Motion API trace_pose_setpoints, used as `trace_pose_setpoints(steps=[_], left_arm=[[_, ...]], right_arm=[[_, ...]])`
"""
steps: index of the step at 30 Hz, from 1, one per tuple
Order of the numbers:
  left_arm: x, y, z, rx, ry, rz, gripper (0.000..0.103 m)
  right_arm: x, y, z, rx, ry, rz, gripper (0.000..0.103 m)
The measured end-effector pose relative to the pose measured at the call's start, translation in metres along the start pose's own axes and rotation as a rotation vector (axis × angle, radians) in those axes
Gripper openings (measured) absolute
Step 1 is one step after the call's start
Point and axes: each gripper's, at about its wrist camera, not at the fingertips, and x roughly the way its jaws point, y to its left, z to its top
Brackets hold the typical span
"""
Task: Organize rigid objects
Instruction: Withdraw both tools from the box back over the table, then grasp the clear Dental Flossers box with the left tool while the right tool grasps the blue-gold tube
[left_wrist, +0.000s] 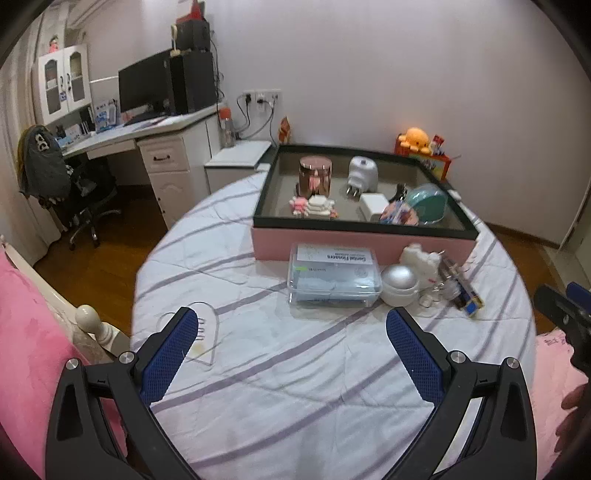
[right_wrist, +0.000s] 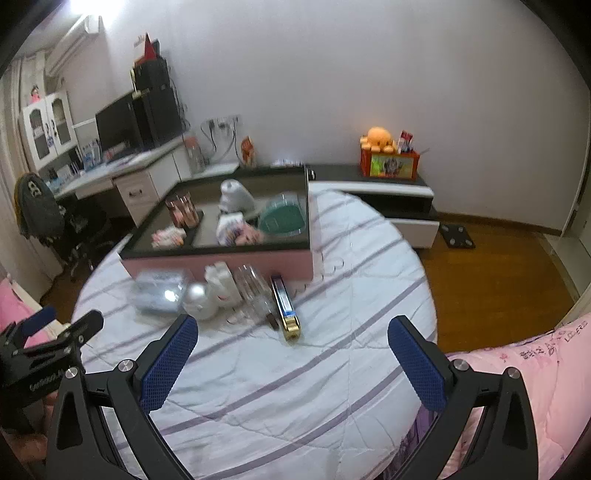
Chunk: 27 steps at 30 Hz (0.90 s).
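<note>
The round surface (left_wrist: 295, 369) wears a loose striped cloth, and a dragged item could bunch it and shove the neighbours. At its far side sits the pink-walled tray (left_wrist: 362, 245), already crowded with a copper jar (left_wrist: 314, 175), a white plug (left_wrist: 362, 175) and a teal dome (left_wrist: 428, 203); dropping more in carelessly could knock these over.

Still outside, just in front of the tray wall, wait the clear floss box (left_wrist: 334, 275), the white cat figure (left_wrist: 424, 266), the silver-domed jar (left_wrist: 399, 285) and the narrow blue-and-gold box (right_wrist: 286, 312). They are packed close, some apparently touching, so a reach for one may topple the upright figure or roll the jar.

The left hand-held gripper (left_wrist: 291, 343) and the right hand-held gripper (right_wrist: 291, 350) both hang wide apart, holding nothing, short of the cluster.
</note>
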Motion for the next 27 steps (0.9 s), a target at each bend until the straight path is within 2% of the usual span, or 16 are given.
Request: trace_pose_setpoints(steps=[11, 16, 22, 25, 27], left_arm=[[0.079, -0.026, 0.002, 0.067, 0.107, -0.019, 0.103], [0.1, -0.032, 0.007, 0.054, 0.134, -0.044, 0.103], [0.12, -0.031, 0.015, 0.011, 0.169, -0.027, 0.103], [0.126, -0.027, 0.02, -0.011, 0.166, -0.02, 0.103], [0.129, -0.025, 0.021, -0.025, 0.167, -0.045, 0.098]], right_arm=[[0.072, -0.011, -0.01, -0.024, 0.138, -0.029, 0.103], [0.097, -0.009, -0.012, -0.077, 0.175, -0.036, 0.103], [0.118, -0.011, -0.009, -0.092, 0.198, -0.004, 0.088], [0.124, -0.01, -0.007, -0.114, 0.2, 0.006, 0.086], [0.124, -0.009, -0.007, -0.123, 0.195, 0.019, 0.079]])
